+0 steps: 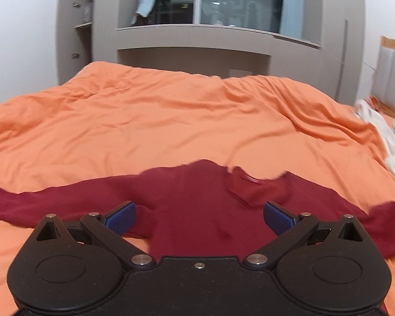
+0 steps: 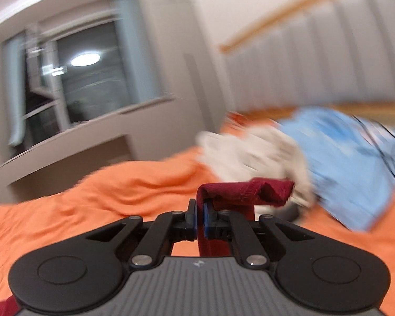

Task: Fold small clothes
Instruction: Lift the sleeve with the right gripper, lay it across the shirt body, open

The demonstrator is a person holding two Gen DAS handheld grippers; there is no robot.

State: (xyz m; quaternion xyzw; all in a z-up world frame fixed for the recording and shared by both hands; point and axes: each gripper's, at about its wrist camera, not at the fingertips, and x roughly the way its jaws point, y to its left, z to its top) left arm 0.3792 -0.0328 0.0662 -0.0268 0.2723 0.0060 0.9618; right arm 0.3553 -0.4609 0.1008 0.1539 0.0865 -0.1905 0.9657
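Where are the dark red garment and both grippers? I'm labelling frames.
dark red garment (image 1: pixel 197 210): left wrist view, chest.
left gripper (image 1: pixel 200 213): left wrist view, between fingertips.
right gripper (image 2: pixel 200 217): right wrist view, between fingertips.

Lots of orange and dark red going on here

The shirt (image 1: pixel 192 200) spread between the left gripper's (image 1: pixel 200 217) jaws is solid dark red, no print, and the duvet (image 1: pixel 144 121) past them is plain bright orange. Both grippers are black with blue pads (image 1: pixel 122 217); the right gripper (image 2: pixel 200 220) also has a ribbed grey body. Dark red cloth sits between its jaws too, and beyond them are a whitish garment (image 2: pixel 252 152) and a light blue one (image 2: pixel 350 163), both blurry. The cabinet (image 1: pixel 192 44) is greyish beige.
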